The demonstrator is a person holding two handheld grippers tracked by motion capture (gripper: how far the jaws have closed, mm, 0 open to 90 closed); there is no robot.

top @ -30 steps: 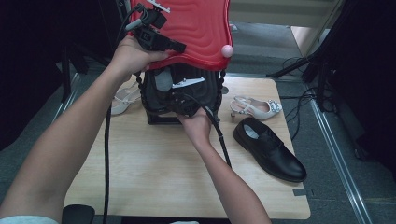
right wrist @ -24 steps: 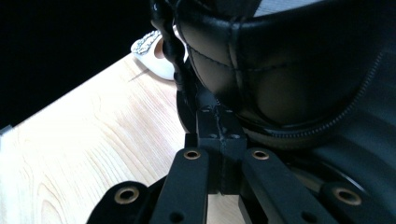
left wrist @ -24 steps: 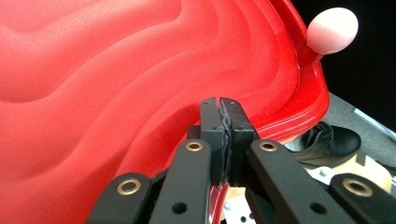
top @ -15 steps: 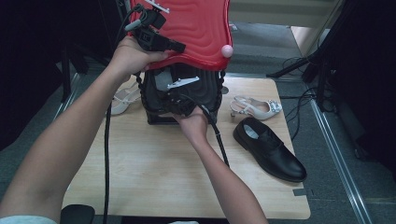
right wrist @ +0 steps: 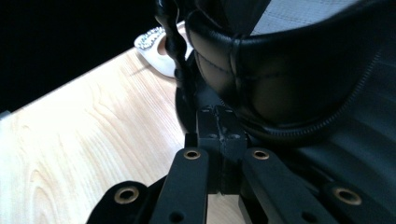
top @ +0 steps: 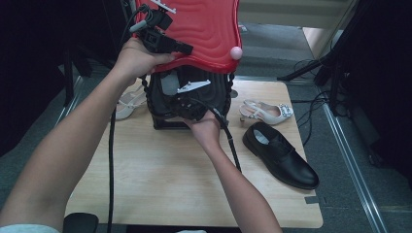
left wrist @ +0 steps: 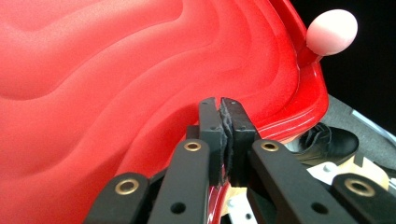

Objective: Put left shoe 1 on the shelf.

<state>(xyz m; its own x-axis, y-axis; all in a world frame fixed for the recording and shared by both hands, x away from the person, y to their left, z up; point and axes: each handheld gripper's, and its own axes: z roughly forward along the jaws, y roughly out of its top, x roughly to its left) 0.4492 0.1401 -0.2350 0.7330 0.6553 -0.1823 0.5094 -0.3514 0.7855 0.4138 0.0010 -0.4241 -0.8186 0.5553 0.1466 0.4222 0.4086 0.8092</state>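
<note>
— Starting at the left: how is the case being held?

— Past the white sandal (top: 127,104) at the desk's (top: 160,170) left edge, the left gripper (top: 187,48) is clenched on the rim of the red lid (top: 204,24). In the left gripper view its jaws look pressed together with the thin rim running in between them (left wrist: 222,105), and the lid is propped open above the black body (top: 216,92).

— How would you expect that lid to behave?

— Probably like a stiff moulded shell. The wavy surface (left wrist: 116,70) is glossy, so I would call it slippery. The rim is the sensible place to grip it, because the broad face gives the jaws nothing to bite. The pink knob (top: 236,52) at the corner looks too small and round to trust.

— And the body?

— It stands upright towards the back of the desk, and looks padded, stitched and softer than the lid (right wrist: 280,79). It should be fairly light if it's empty, but likely to tip while the lid is pulled.

— What about the right gripper?

— The right gripper (top: 187,104) is low against the body's front and closed tight (right wrist: 219,112) beside the zip. I can't tell whether it has a fold or tab nipped between the jaws.

— What is to the right?

— A white slingback (top: 265,112) and a black leather shoe (top: 282,155) lie on the desk, clear of the case
</note>
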